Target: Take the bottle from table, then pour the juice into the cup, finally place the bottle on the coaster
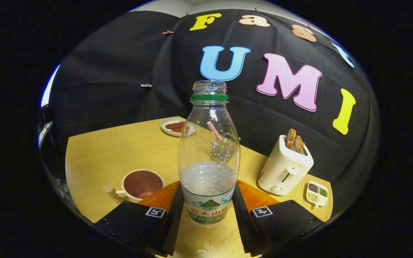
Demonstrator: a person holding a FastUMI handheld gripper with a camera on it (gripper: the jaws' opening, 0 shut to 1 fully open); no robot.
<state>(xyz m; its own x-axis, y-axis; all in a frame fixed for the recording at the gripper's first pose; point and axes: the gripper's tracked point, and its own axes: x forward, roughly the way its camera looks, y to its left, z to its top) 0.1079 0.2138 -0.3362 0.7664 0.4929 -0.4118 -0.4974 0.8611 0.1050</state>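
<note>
A clear plastic bottle [208, 154] with a green neck ring and no cap stands upright between my gripper's [207, 215] two black fingers. Both fingers [172, 218] press on its labelled lower part. Clear liquid fills roughly its lower third. An orange coaster [260, 197] lies under and just behind the bottle, showing on both sides of it. A cream cup [142, 184] with a dark inside and a handle sits on the wooden table [99, 157], beyond my left finger.
A cream toaster [285, 166] holding bread slices stands beyond the right finger. A small divided white dish [317, 193] of seeds lies beside it near the table edge. A white plate [172, 126] with brown pieces sits at the far side. A glass with a striped straw [214, 132] shows through the bottle.
</note>
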